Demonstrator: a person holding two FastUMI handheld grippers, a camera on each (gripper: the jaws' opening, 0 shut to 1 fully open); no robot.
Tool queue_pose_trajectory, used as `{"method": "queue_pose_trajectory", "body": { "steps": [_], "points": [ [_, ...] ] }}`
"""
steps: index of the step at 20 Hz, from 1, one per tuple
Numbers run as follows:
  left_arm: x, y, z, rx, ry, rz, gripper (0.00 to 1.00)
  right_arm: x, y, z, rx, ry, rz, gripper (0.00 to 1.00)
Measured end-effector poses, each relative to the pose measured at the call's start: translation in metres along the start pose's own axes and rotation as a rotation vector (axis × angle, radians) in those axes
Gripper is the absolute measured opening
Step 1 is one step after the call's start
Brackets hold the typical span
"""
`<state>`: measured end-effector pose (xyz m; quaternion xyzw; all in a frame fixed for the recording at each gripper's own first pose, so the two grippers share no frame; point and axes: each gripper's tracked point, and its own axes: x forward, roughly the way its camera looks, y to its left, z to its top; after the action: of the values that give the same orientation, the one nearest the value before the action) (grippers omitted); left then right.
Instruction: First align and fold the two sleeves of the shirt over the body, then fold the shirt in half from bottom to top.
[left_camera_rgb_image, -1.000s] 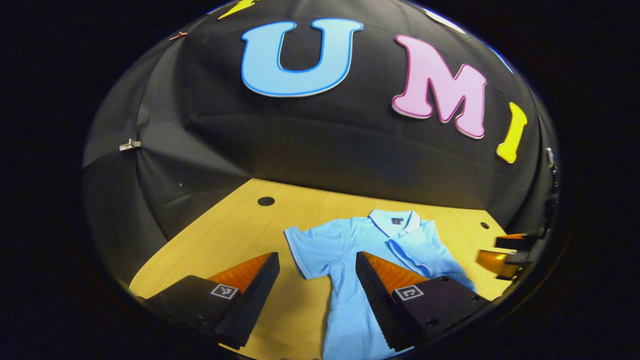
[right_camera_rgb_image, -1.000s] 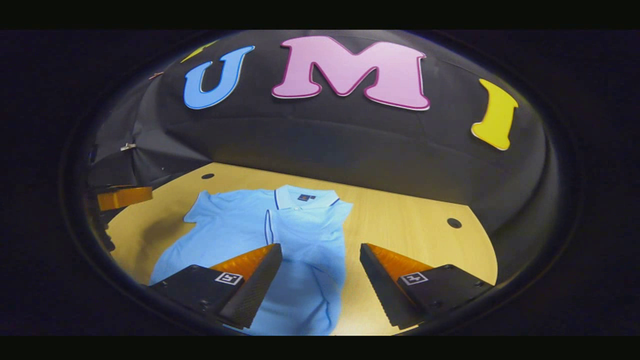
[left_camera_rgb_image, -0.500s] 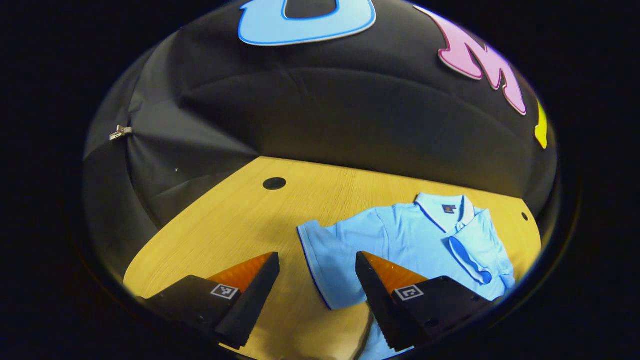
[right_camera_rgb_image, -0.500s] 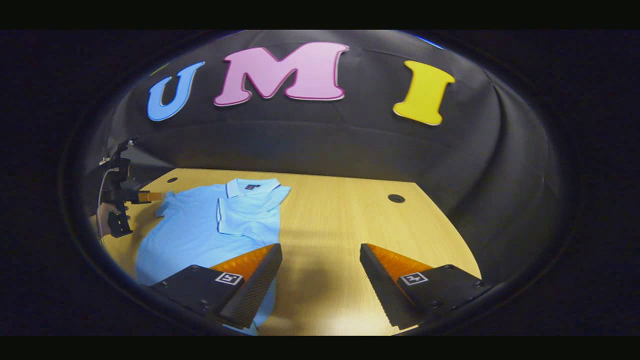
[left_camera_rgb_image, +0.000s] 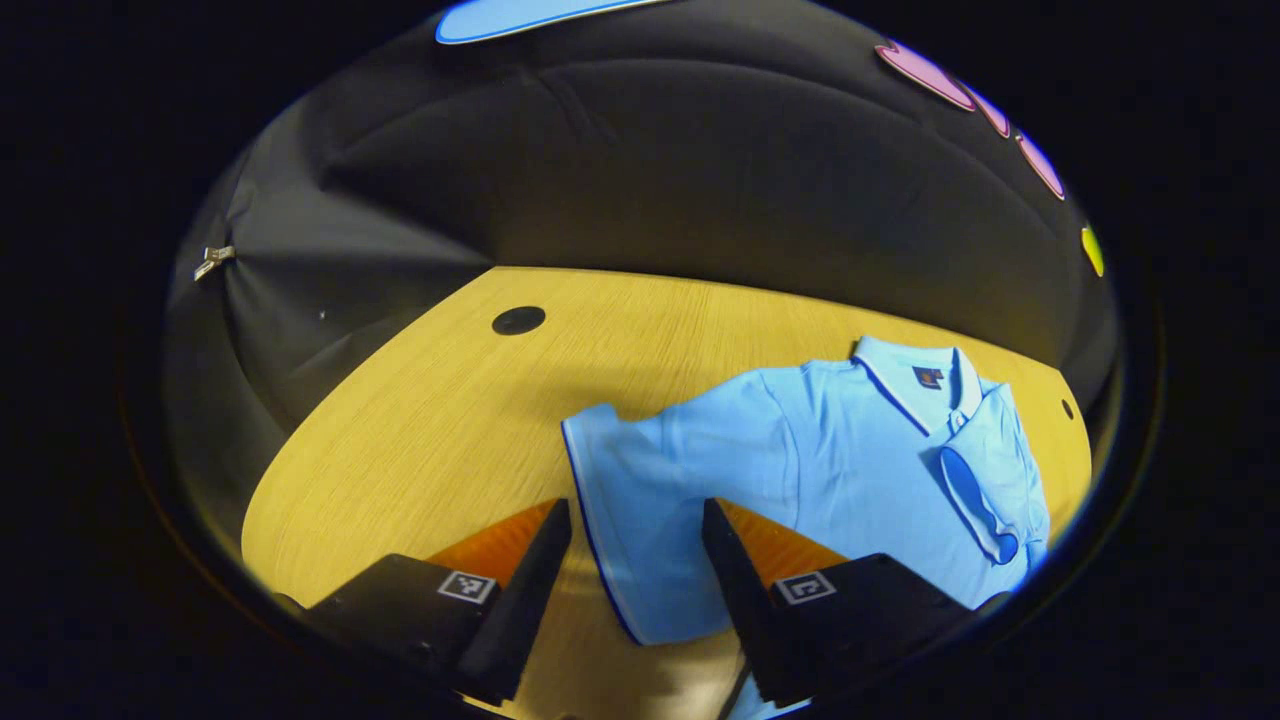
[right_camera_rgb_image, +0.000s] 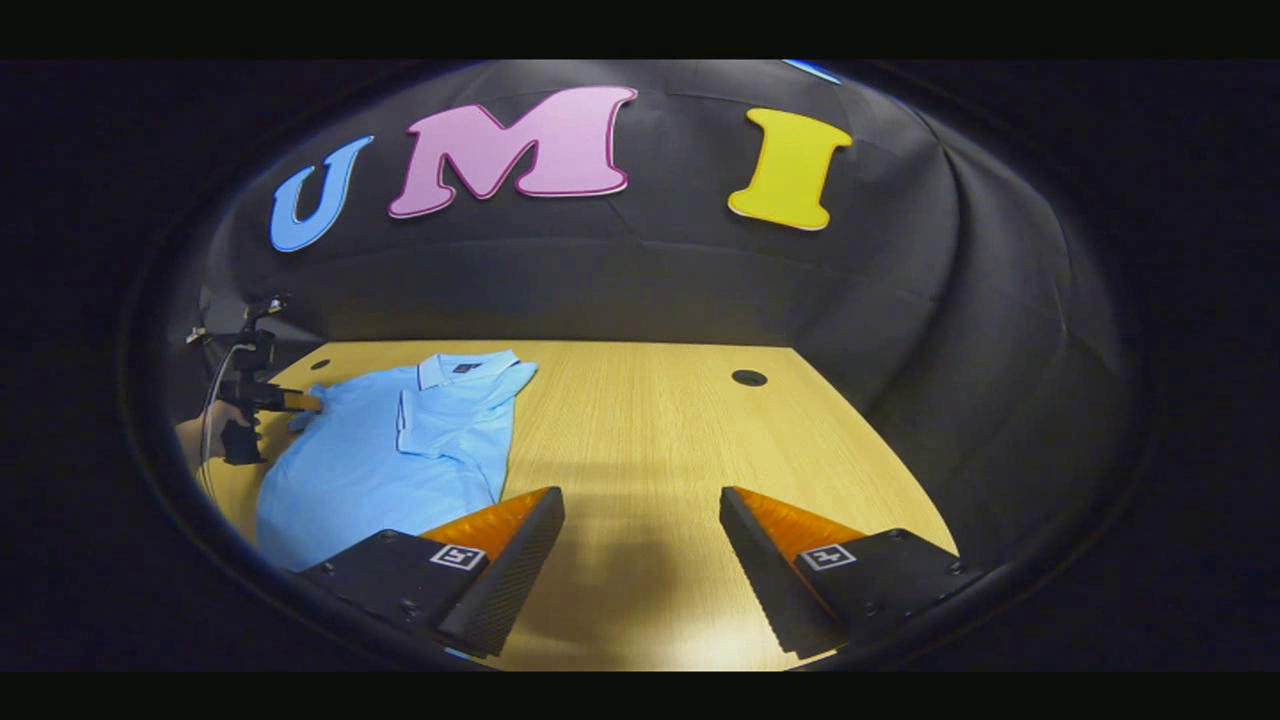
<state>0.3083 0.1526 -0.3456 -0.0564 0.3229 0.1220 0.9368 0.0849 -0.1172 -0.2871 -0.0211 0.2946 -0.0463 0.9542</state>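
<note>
The light blue polo shirt (left_camera_rgb_image: 800, 470) lies flat on the wooden table (left_camera_rgb_image: 420, 420), collar (left_camera_rgb_image: 915, 375) toward the booth's back wall, and one sleeve is already folded over the chest (right_camera_rgb_image: 440, 420) (its dark-piped cuff lies across the body). The other sleeve (left_camera_rgb_image: 625, 500) spreads out flat on the wood, and here is the left gripper (left_camera_rgb_image: 635, 560) right at it: fingers apart, one on each side of the sleeve's hem, nothing pinched between them. From the right gripper view the same tool (right_camera_rgb_image: 262, 398) shows at the shirt's far side, a hand (right_camera_rgb_image: 195, 440) around its grip. The right gripper (right_camera_rgb_image: 640, 545) hangs wide open over bare table, just beside the shirt's folded edge, holding nothing. A dark round hole (right_camera_rgb_image: 748, 377) sits in the tabletop beyond it.
</note>
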Motion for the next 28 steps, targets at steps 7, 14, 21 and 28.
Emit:
{"method": "queue_pose_trajectory", "body": {
  "steps": [7, 14, 21, 28],
  "points": [
    [0.005, -0.019, 0.005, -0.002, -0.022, -0.052, 0.05, -0.002, 0.006, -0.027, 0.069, 0.044, 0.028, 0.98],
    [-0.024, -0.039, 0.04, 0.144, -0.123, -0.004, 0.06, -0.006, 0.012, -0.021, 0.068, 0.022, 0.049, 0.98],
    [-0.093, -0.168, 0.064, 0.313, -0.22, -0.215, 0.06, -0.017, 0.011, -0.024, 0.063, 0.013, 0.054, 0.98],
    [-0.175, -0.266, 0.03, 0.082, -0.177, -0.615, 0.52, -0.044, 0.021, -0.045, 0.095, 0.036, 0.056, 0.98]
  ]
}}
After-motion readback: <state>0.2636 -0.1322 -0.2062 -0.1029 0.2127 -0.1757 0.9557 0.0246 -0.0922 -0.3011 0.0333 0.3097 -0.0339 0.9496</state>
